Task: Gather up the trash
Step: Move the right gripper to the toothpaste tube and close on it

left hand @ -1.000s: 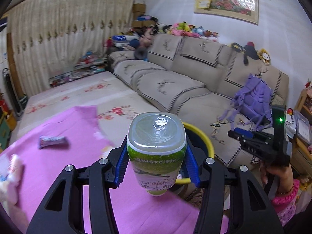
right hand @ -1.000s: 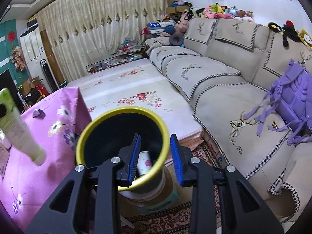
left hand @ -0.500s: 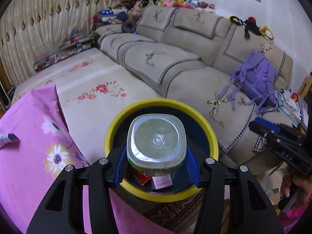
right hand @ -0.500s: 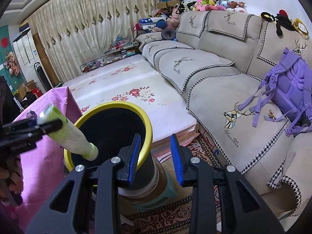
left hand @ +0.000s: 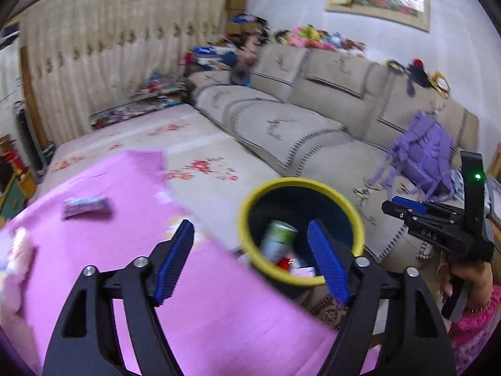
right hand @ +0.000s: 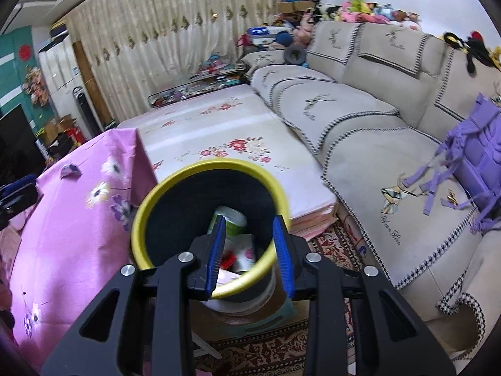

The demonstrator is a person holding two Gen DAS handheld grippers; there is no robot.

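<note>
The green-labelled plastic bottle (left hand: 277, 238) lies loose inside the yellow-rimmed bin (left hand: 242, 235), among other trash. My left gripper (left hand: 250, 228) hangs over the edge of the pink tablecloth (left hand: 203, 307), just short of the bin. Its jaws are opening and nothing is between them. A purple wrapper (left hand: 86, 206) lies on the cloth at the far left. In the right wrist view the bottle (right hand: 230, 221) shows in the bin (right hand: 141, 219). My right gripper (right hand: 250, 247) hovers near the bin's front rim, partly open and empty.
A beige sofa (right hand: 360, 131) with a purple backpack (left hand: 429, 156) runs along the right. A floral mat (right hand: 219, 125) lies beyond the bin. A patterned rug (right hand: 260, 354) is under the bin. A hand in a pink sleeve (left hand: 469, 285) holds the right gripper.
The left gripper let go of the bottle, which dropped into the bin. Its jaws spread wider and it pulled back over the pink cloth. The right gripper stayed by the bin.
</note>
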